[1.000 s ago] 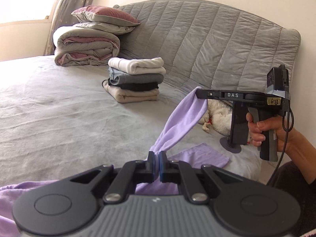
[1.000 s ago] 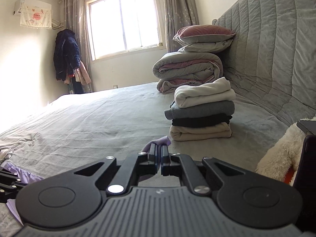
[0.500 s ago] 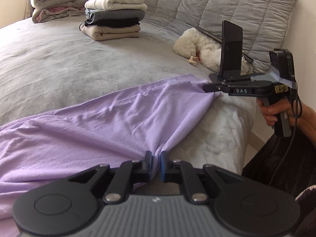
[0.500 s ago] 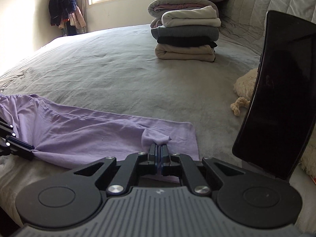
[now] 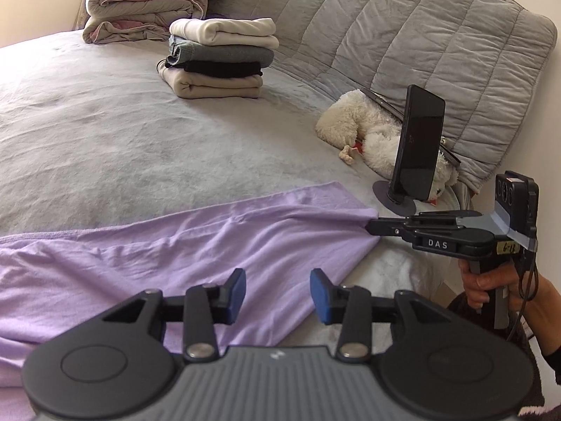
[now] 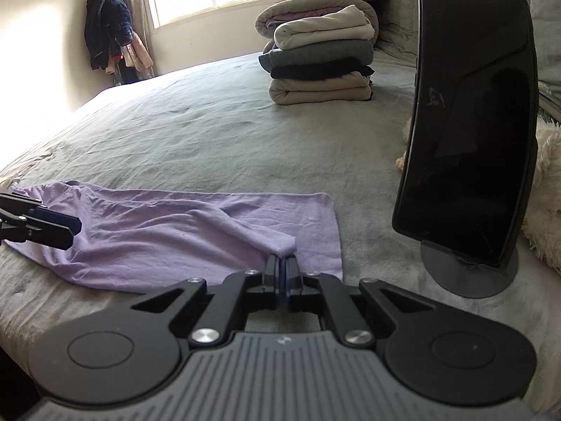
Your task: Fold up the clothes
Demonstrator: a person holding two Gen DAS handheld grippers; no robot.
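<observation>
- The purple garment [image 5: 168, 245] lies spread along the near edge of the bed [image 5: 140, 147], its long axis running along that edge, from the left side towards the near right corner.
- The left gripper [image 5: 277, 296] hovers over the garment's near hem with its fingers [image 5: 234, 294] wide apart and nothing between them; cloth lies directly below and ahead of them.
- The right gripper [image 6: 280, 273] has its fingers closed on a pinched ridge of the garment at its right end, close to the bed's near right corner; in the left wrist view it [image 5: 373, 226] nips the cloth's far right corner.
- Judgement: the cloth looks laid out but not yet folded, with wrinkles across the middle. The next move likely turns on the left fingers, which are nearer the loose long edge, taking a new hold so the garment can be folded across or along its length.
- A dark phone on a round stand [image 6: 466, 133] stands just beside the right end of the garment, with a white plush toy [image 5: 364, 129] behind it; a swing of the right gripper could knock the stand.
- A stack of folded clothes [image 5: 219, 58] sits well apart towards the headboard [image 5: 420, 35], with rolled quilts [image 5: 140, 10] beyond; neither obstructs the fold.
</observation>
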